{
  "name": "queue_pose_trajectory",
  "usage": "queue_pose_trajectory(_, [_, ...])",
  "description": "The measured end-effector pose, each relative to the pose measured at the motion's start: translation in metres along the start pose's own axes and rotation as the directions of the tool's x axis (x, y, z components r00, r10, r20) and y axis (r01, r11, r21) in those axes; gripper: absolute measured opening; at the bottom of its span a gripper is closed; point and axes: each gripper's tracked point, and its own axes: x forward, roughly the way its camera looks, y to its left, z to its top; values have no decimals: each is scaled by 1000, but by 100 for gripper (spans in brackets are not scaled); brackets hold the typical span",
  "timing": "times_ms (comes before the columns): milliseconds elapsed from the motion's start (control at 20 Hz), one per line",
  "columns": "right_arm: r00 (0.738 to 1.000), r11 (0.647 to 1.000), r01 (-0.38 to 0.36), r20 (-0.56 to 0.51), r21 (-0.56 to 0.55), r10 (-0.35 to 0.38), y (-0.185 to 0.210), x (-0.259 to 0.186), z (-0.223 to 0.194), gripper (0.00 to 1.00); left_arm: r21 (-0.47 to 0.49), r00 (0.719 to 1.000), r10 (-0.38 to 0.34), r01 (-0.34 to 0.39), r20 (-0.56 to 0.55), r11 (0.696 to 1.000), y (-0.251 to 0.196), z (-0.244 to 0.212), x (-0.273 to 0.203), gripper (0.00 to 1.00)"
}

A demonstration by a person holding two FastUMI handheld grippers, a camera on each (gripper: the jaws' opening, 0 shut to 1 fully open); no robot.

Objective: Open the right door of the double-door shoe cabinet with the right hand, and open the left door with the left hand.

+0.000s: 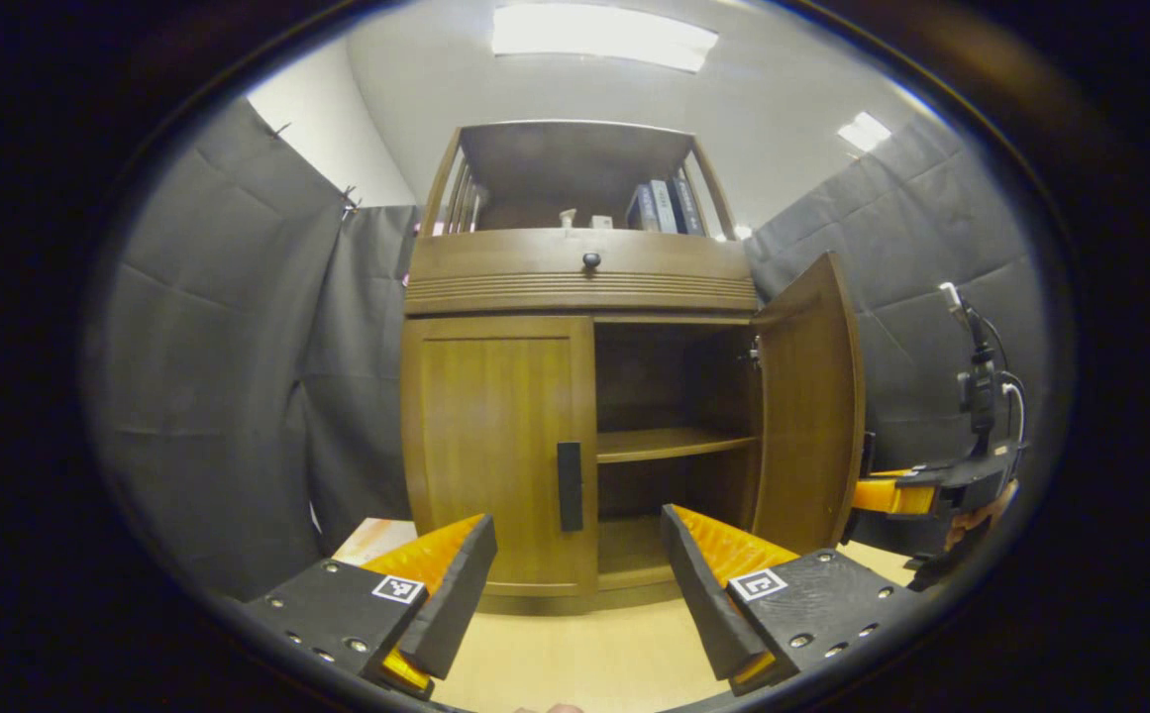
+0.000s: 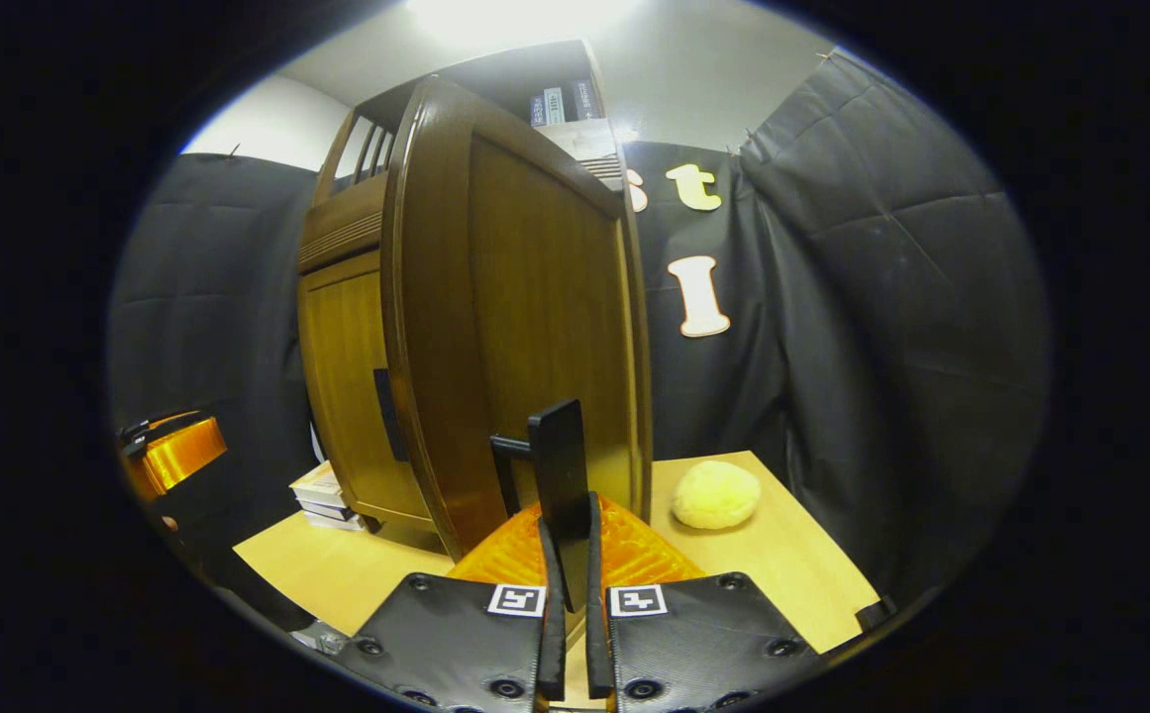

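- In the right gripper view, the right gripper (image 2: 569, 594) is at the bottom, and its two fingers are closed tight on the black handle (image 2: 559, 475) of the right door (image 2: 535, 327).
- In the left gripper view, the left gripper (image 1: 579, 579) is at the bottom with its jaws wide apart and nothing between them; it hangs over the front part of the wooden table (image 1: 584, 663), apart from the cabinet.
- The right door stands swung out from the shoe cabinet (image 1: 575, 287), so the inside shelf (image 1: 669, 444) can be seen.
- The left door (image 1: 495, 446) is flat against the cabinet front, with its black handle (image 1: 570, 485) at the inner edge, untouched.
- In the right gripper view, a pale yellow round thing (image 2: 716, 494) lies on the table just right of the open door, near the back edge.
- Some flat boxes (image 2: 322, 493) lie on the table at the cabinet's left corner.
- At the back, books (image 1: 664, 206) stand in the open top part of the cabinet.
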Motion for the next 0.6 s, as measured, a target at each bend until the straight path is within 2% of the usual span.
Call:
queue_pose_trajectory(250, [994, 994, 108, 10, 24, -109, -43, -9, 3, 5, -3, 999, -35, 35, 4, 999, -18, 2, 9, 97])
queue_pose_trajectory(350, [990, 989, 143, 17, 39, -143, -61, -14, 5, 5, -11, 999, -40, 41, 3, 999, -21, 2, 17, 97])
queue_pose_trajectory(450, [990, 989, 141, 15, 41, -142, -64, -18, 5, 0, -19, 999, -39, 39, 1, 999, -21, 2, 26, 97])
queue_pose_trajectory(600, [983, 984, 179, 37, -7, -179, -75, -29, 7, 4, -17, 1000, -27, 27, 4, 999, -16, 1, 47, 97])
